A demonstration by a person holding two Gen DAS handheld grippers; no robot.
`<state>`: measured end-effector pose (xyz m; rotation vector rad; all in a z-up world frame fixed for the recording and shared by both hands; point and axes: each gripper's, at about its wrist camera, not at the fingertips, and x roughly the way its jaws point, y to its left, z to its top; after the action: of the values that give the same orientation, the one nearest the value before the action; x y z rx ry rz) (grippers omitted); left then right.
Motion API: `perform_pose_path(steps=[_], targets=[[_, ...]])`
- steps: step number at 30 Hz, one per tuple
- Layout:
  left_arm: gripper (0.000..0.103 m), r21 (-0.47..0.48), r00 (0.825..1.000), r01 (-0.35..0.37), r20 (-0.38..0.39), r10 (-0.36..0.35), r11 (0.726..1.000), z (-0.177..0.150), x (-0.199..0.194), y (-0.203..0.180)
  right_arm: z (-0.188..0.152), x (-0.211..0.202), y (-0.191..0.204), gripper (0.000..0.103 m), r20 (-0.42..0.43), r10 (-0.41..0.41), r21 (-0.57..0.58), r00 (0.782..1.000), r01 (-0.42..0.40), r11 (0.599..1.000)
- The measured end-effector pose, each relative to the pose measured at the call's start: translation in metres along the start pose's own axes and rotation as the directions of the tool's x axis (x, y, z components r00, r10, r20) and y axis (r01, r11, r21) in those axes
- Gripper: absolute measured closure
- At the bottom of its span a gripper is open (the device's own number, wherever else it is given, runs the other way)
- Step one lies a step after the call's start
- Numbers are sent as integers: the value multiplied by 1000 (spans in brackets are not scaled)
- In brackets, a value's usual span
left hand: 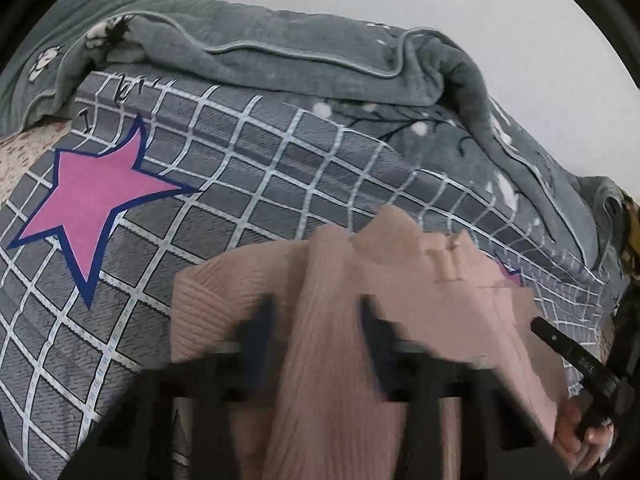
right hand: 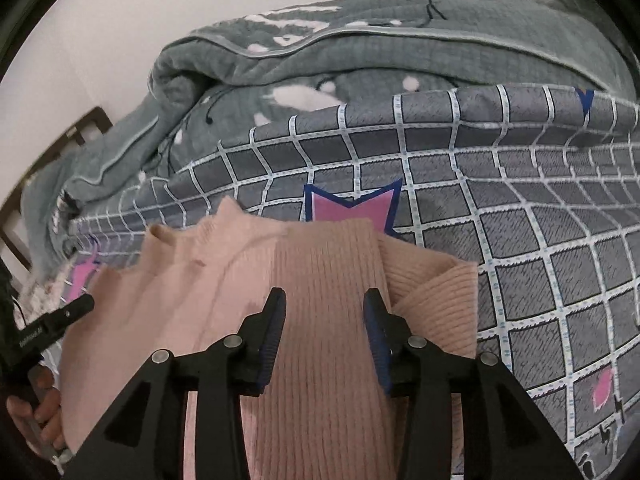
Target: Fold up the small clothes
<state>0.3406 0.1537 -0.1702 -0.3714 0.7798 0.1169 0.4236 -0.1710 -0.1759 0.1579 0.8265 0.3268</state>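
Presently both my left gripper (left hand: 316, 320) and right gripper (right hand: 325, 312) stand wide apart, gripping nothing, astride the pink ribbed knit sweater (right hand: 320, 320) on the grey checked bedsheet (right hand: 520, 240), its long axis running six-to-twelve o'clock, neither hand nearer.

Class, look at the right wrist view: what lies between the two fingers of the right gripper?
In the right wrist view, a ribbed strip of the pink sweater runs between the open fingers of the right gripper; nothing else lies there.
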Motion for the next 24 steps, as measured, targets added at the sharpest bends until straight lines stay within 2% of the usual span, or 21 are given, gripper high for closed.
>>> perform_pose_path(steps=[1,2,5,11,16,18,19,24], targets=[[96,-4,1000,-12,1,12,1000,0,1,3,-1,0,1,63,3,-8,-10,1000,8,1000],[96,-23,1000,-25,11,26,999,0,1,8,-1,0,2,63,4,-15,-17,1000,15,1000],[96,-95,1000,9,28,-6,995,2,-5,23,-1,-1,0,63,7,-7,-9,1000,7,1000],[92,-54,999,-44,-16,43,998,-3,3,20,-2,-1,-3,65,7,-2,9,1000,2,1000],[90,-73,1000,-4,-11,4,997,-2,-6,23,-3,-4,3,65,22,-21,-24,1000,21,999],[86,-71,1000,13,-15,-14,997,-3,-11,23,0,-11,5,63,30,-8,-31,1000,9,999],[80,-64,999,29,-18,-30,998,-3,-13,23,2,-16,6,62,32,-5,-35,999,6,999],[55,-4,998,61,1,-61,998,-12,-26,16,0,-59,3,41,114,-13,-49,993,19,999]])
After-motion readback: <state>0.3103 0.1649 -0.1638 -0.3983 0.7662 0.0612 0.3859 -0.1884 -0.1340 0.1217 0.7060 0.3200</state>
